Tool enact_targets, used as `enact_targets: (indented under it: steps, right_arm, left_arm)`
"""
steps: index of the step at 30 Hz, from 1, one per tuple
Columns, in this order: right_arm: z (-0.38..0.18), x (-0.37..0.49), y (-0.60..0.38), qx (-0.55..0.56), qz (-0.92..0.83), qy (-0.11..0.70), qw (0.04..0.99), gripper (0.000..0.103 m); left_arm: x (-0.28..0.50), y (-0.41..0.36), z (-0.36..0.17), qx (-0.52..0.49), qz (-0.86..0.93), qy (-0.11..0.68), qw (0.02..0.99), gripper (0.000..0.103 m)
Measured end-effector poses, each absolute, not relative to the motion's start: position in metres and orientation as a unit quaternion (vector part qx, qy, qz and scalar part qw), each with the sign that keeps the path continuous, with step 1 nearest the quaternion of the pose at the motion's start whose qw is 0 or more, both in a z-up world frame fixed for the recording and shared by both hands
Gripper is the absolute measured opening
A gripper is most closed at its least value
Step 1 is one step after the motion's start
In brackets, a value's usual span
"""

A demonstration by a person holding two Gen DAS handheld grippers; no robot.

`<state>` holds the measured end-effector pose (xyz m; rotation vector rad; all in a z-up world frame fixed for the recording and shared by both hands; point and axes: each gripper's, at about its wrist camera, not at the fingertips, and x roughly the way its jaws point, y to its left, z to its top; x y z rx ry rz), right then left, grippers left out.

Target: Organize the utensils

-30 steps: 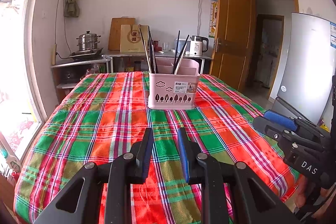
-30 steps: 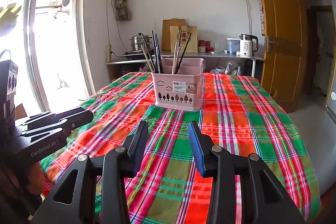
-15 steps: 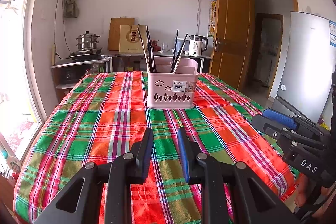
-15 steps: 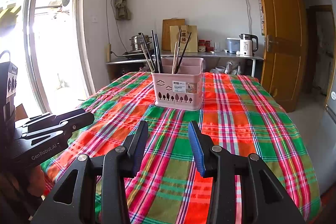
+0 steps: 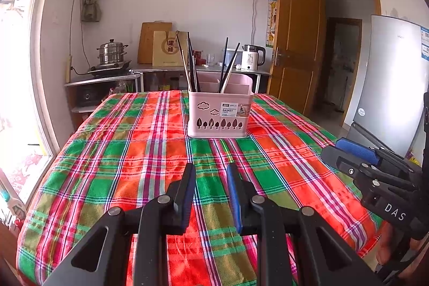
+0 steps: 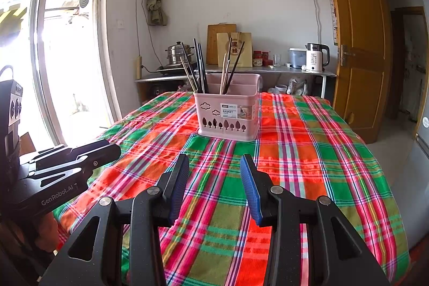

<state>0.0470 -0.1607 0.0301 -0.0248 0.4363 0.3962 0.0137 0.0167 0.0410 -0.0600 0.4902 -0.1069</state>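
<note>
A pink utensil basket [image 5: 220, 114] [image 6: 228, 117] stands upright in the middle of the table, on a plaid cloth [image 5: 128, 152]. Several dark and pale chopsticks [image 5: 191, 66] [image 6: 199, 66] stick up from its compartments. My left gripper [image 5: 211, 170] hovers over the near part of the table, well short of the basket, open by a narrow gap with nothing between its fingers. My right gripper [image 6: 214, 162] is at a similar distance, open wider and holding nothing. Each gripper appears at the edge of the other's view: the right gripper [image 5: 348, 154] and the left gripper [image 6: 104, 150].
A metal counter [image 6: 241, 70] runs along the back wall with a steamer pot [image 5: 111, 54], a kettle [image 6: 316, 58], a cutting board and jars. A wooden door [image 6: 356, 50] and a fridge [image 5: 394, 77] are to the right, a large window [image 6: 61, 44] to the left.
</note>
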Motion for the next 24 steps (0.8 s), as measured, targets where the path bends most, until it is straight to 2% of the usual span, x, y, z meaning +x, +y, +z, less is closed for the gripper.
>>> enact_targets:
  steps: [24]
  right_arm:
    - [0.0295,0.0469,-0.1608,-0.014,0.195,0.217,0.957,0.041]
  left_arm:
    - [0.0121,0.0146,0.0385,-0.036,-0.06,0.239,0.968,0.023]
